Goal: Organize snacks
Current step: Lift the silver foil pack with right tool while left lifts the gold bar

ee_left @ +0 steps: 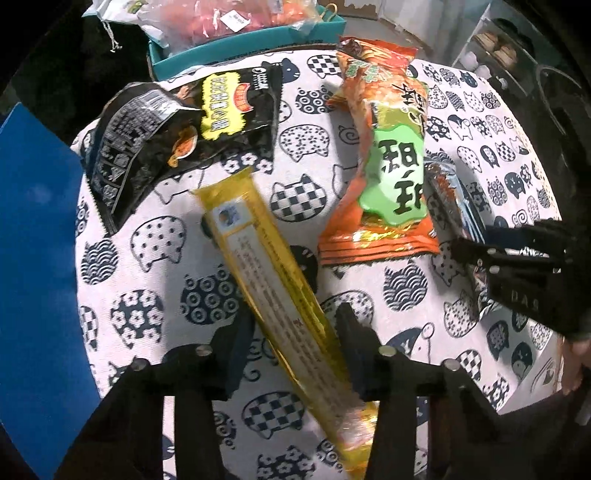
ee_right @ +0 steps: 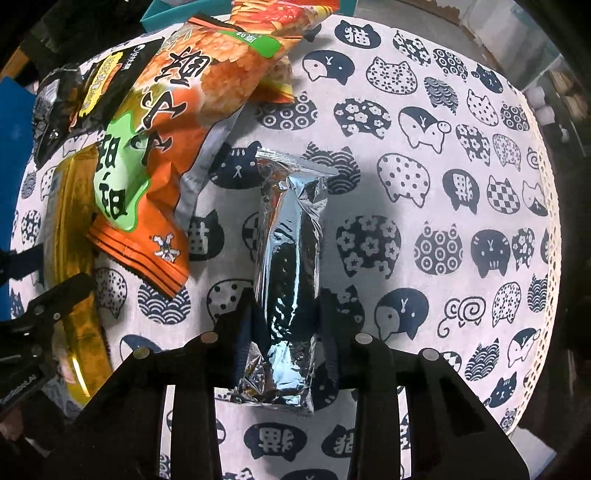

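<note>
Round table (ee_left: 461, 122) under a white cloth (ee_right: 424, 155) printed with navy cat heads — pale floor (ee_left: 373, 27) and white shelving (ee_left: 491, 48) beyond; surroundings dim.

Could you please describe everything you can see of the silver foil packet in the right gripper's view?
The silver foil packet is a long, narrow, crinkled pouch of shiny metallic film, sealed flat at its far end. It lies flat on the cat-print tablecloth, apart from the orange snack bag. The right gripper is shut on it, both fingers pressing its sides near the closer end.
</note>
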Demonstrator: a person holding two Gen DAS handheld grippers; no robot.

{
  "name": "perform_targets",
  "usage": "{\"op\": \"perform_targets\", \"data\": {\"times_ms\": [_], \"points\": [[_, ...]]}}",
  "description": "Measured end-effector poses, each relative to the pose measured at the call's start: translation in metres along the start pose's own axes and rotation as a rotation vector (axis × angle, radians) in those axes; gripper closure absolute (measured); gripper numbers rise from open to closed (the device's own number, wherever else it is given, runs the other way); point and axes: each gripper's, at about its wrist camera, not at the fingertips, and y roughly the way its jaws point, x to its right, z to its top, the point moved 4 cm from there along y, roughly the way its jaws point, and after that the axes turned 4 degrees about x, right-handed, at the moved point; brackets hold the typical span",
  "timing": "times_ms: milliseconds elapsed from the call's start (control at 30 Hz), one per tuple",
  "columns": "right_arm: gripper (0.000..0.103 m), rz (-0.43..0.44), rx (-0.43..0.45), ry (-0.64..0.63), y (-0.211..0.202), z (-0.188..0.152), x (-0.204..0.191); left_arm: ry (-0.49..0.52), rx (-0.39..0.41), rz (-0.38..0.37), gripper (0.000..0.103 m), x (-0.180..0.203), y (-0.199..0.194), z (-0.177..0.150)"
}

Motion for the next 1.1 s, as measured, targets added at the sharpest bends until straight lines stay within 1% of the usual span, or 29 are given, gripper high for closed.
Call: {"op": "perform_targets", "data": {"times_ms": [67,167,233,300,333,367,433,467,500,667,900,1100], "points": [[0.068,-0.005,0.002,0.0,0.001,-0.001,0.001,0.003,-0.003,0.013,0.065,-0.005,-0.001,0.0],[0.067,-0.012,0.006,-0.001,0.003,-0.002,-0.001,-0.021,-0.005,0.017,0.065,-0.015,-0.001,0.002],[0.067,-0.018,0.017,-0.001,0.002,0.003,-0.007,-0.028,-0.01,0.023,0.059,-0.029,0.001,0.005],[0.067,-0.02,0.026,-0.002,0.005,0.006,-0.011,-0.024,-0.022,0.048,0.045,-0.034,0.008,0.005],[0.067,-0.021,0.029,-0.001,0.005,0.007,-0.012,-0.021,-0.028,0.053,0.045,-0.033,0.013,0.004],[0.069,-0.021,0.035,-0.002,0.006,0.008,-0.013,-0.017,-0.032,0.053,0.044,-0.032,0.017,0.003],[0.071,-0.02,0.041,-0.002,0.003,0.006,-0.014,0.01,-0.017,0.058,0.044,-0.029,0.018,0.004],[0.072,-0.018,0.045,0.001,0.003,0.007,-0.013,0.015,-0.017,0.055,0.05,-0.025,0.018,0.003],[0.072,-0.014,0.044,0.002,0.001,0.003,-0.012,0.02,-0.013,0.048,0.063,-0.023,0.016,0.002],[0.072,-0.013,0.061,0.009,-0.011,-0.003,-0.008,0.026,-0.002,0.041,0.073,-0.024,0.009,-0.003],[0.072,-0.016,0.099,0.013,-0.032,0.001,-0.008,0.081,0.041,0.079,0.074,-0.017,-0.023,-0.01],[0.072,-0.018,0.133,0.004,-0.052,0.005,-0.014,0.077,0.085,0.077,0.074,-0.017,-0.049,-0.012]]}}
